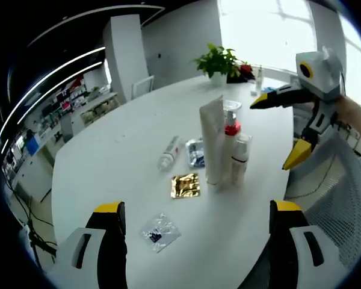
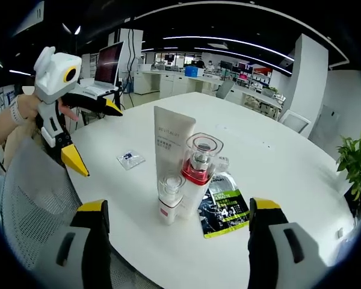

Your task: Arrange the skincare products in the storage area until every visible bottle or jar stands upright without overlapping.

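White round counter (image 1: 126, 150) carries a tight cluster of three upright skincare items: a tall white tube (image 2: 171, 144), a clear-capped pump bottle (image 2: 197, 174) with a red collar touching the tube's side, and a short small white bottle (image 2: 169, 201) pressed against the pump bottle's base. All three stand; none lies over another. Flat around the tube: a dark green-printed sachet (image 2: 224, 208) just beside the pump bottle, a gold foil sachet (image 1: 185, 185) near the tube's foot, a silvery-blue sachet (image 1: 195, 152) behind it, a white tube lying on its side (image 1: 169, 152) near that, and a clear small packet (image 1: 159, 232) well apart from the tube. Left claw (image 1: 195, 241) stands wide apart, nothing between the jaws, short of the cluster. Right claw (image 2: 174, 235) likewise spread and empty, the small bottle just ahead of it. A potted plant (image 1: 218, 60) sits at the counter's far edge beyond the tube.
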